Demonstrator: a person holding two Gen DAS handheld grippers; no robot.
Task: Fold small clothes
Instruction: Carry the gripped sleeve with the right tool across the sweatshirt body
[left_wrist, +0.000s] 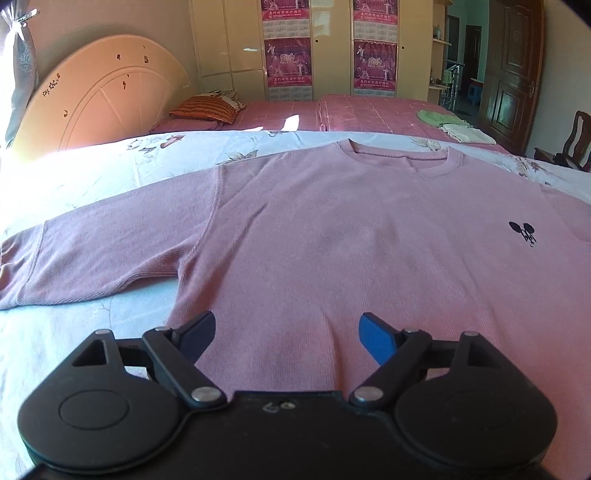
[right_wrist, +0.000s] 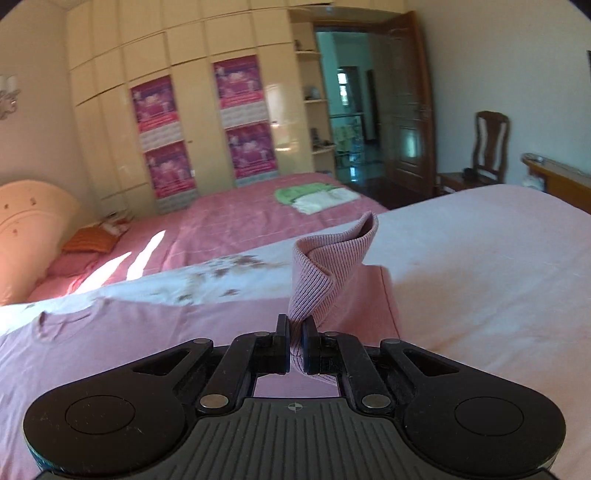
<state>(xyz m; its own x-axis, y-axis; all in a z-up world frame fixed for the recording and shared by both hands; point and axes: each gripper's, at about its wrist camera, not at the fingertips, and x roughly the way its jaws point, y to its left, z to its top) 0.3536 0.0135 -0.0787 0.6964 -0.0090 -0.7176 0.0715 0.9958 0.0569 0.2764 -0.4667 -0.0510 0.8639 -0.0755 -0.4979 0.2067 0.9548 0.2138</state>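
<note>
Here the pink sweater (left_wrist: 332, 229) lies spread flat, front up, on a bed (left_wrist: 92, 177) covered with a pale floral sheet; its round collar (left_wrist: 402, 155) points away from the left wrist camera, one long sleeve (left_wrist: 92, 258) stretches out to the left, and a small black mouse motif (left_wrist: 522, 232) sits on the chest toward the right. The left gripper (left_wrist: 287, 334) hovers low over the sweater's lower body near the hem, its fingers (left_wrist: 376, 336) wide apart with only cloth showing between them; whether they touch the fabric I cannot tell. The right gripper (right_wrist: 294, 345) has its fingers pressed together on the ribbed cuff (right_wrist: 328, 254) of the other sleeve; the cuff rises in a curled fold above the fingertips, lifted off the sweater's body below. Beyond, a second bed (right_wrist: 240, 221) with a pink checked cover carries folded green and white cloths (right_wrist: 314, 197) and an orange striped pillow (left_wrist: 207, 110); a cream wardrobe (right_wrist: 192, 92) with magenta posters stands behind, beside a dark wooden door (right_wrist: 406, 110).
</note>
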